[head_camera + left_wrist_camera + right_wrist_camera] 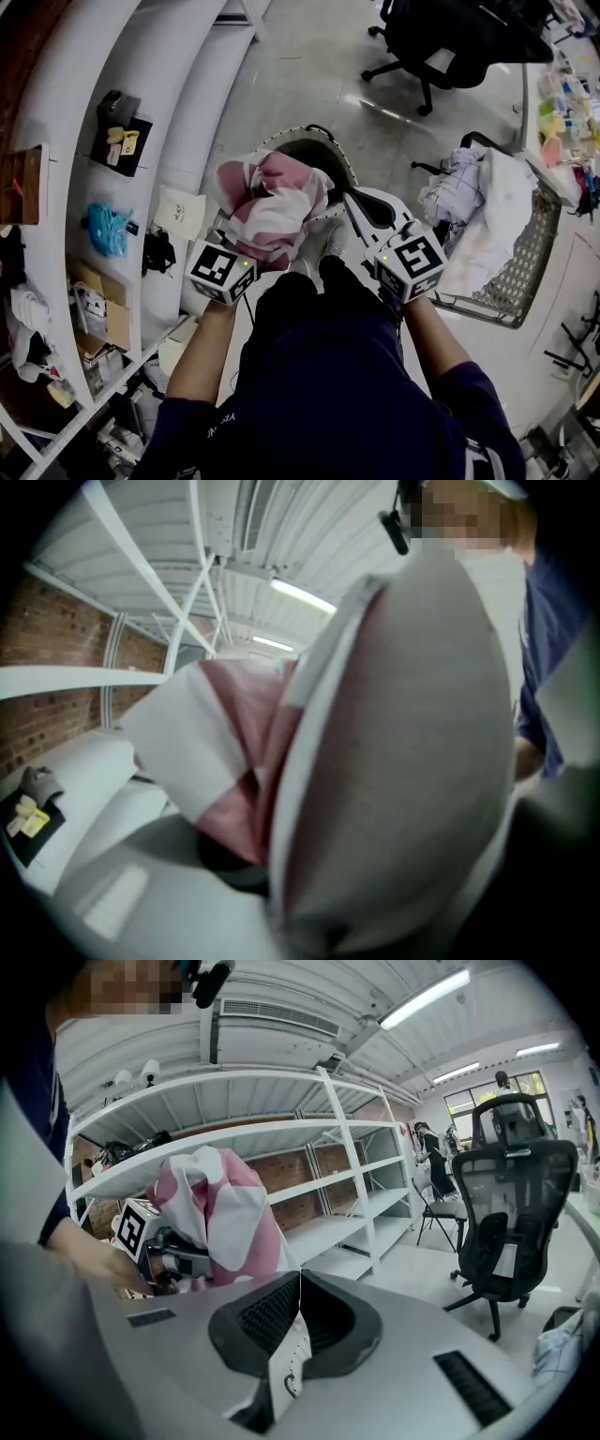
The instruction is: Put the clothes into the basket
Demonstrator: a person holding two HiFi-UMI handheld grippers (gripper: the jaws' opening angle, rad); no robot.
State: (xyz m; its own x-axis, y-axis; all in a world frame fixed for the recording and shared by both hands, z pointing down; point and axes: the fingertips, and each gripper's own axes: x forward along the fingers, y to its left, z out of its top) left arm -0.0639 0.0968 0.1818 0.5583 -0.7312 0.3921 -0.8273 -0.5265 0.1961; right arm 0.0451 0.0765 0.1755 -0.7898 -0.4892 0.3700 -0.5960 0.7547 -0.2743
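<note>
Two grippers shared the garment [272, 211], left gripper [231, 242] clamped on its bunched bulk and right gripper [352, 202] pinched shut on a thin white edge (probably to stop it trailing), so it hung over the basket [330, 150], ready to drop in.

The garment [272, 211] is soft, matt cloth in pink and white, creased where it bunches. We see the right gripper [298, 1283] in smooth, matt grey plastic. Its jaws are lined with black ribbed pads [267, 1312] and closed on a thin white strip [286, 1372], paper or fine cloth, we cannot tell which. The basket [530, 267] has a pale openwork wall, and the clothes [473, 192] in it are crumpled white cloth. The shelves [178, 84] look like white-painted metal, the wall [281, 1180] is rough brick, the floor [309, 66] is smooth grey with a faint sheen, and the chair [511, 1204] has a black mesh back.
</note>
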